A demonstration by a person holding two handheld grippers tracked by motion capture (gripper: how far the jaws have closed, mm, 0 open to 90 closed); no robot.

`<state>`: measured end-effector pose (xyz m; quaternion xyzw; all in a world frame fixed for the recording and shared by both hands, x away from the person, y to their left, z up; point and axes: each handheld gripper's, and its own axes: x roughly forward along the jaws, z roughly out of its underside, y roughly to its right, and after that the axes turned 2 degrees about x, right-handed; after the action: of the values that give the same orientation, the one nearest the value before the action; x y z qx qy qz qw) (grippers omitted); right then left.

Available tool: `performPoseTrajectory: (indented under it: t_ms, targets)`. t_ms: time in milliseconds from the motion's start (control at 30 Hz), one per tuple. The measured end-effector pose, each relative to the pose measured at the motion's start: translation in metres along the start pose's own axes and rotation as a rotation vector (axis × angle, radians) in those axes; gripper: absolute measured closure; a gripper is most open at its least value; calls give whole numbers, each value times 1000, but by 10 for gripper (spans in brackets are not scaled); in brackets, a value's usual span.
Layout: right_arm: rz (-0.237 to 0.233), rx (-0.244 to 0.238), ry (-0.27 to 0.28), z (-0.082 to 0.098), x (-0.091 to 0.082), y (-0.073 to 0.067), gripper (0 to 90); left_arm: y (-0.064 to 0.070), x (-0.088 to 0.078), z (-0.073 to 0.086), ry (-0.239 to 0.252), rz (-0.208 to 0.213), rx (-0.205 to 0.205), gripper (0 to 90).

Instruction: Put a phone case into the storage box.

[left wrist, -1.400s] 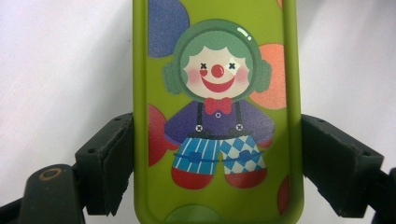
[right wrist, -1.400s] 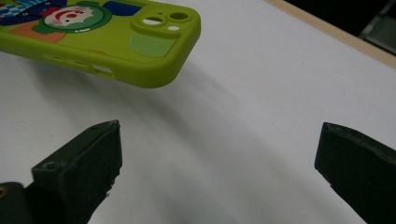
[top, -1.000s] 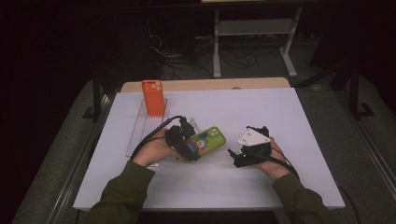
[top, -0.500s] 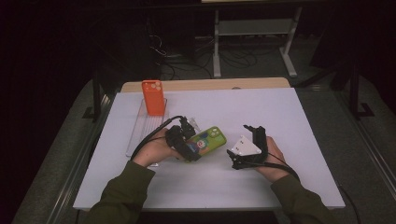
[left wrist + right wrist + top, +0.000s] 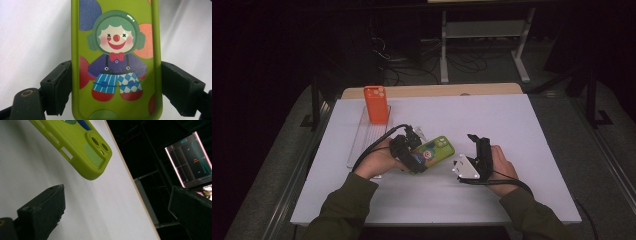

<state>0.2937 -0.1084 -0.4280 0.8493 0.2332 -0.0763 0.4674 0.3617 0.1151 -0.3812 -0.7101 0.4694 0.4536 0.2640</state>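
Note:
A lime-green phone case [image 5: 436,151] printed with a clown is held just above the white table [image 5: 512,125], with my left gripper [image 5: 414,159] shut on its long sides. In the left gripper view both black pads [image 5: 58,86] press the green case [image 5: 116,62] near its lower end. My right gripper [image 5: 478,146] stands open just right of the case's camera end, nothing between its jaws. In the right gripper view the case's camera corner [image 5: 86,148] hangs ahead of the open gripper [image 5: 115,207]. An orange phone case [image 5: 376,104] stands upright at the back left.
The orange case stands in a clear slotted rack [image 5: 361,137] on the left of the table. A wooden board edge [image 5: 437,90] runs along the far side. Dark floor, cables and a metal stand lie beyond. A lit screen [image 5: 190,160] glows off the table.
My right gripper has shifted a little left, closer to the green case's camera end. The left gripper and the case have stayed put.

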Motion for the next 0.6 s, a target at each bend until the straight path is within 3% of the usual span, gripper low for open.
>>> performPoseTrajectory:
  t_ms: [167,400,600]
  targets:
    - [52,-105,14,-3,0,-3,2,-1,-1,0,-16,1,14,163]
    - [106,-227,32,-9,0,-14,3,-1,-1,1,-10,0,2,163]
    - [149,-339,77,-19,-2,-23,3,-2,-2,0,-16,-3,15,163]
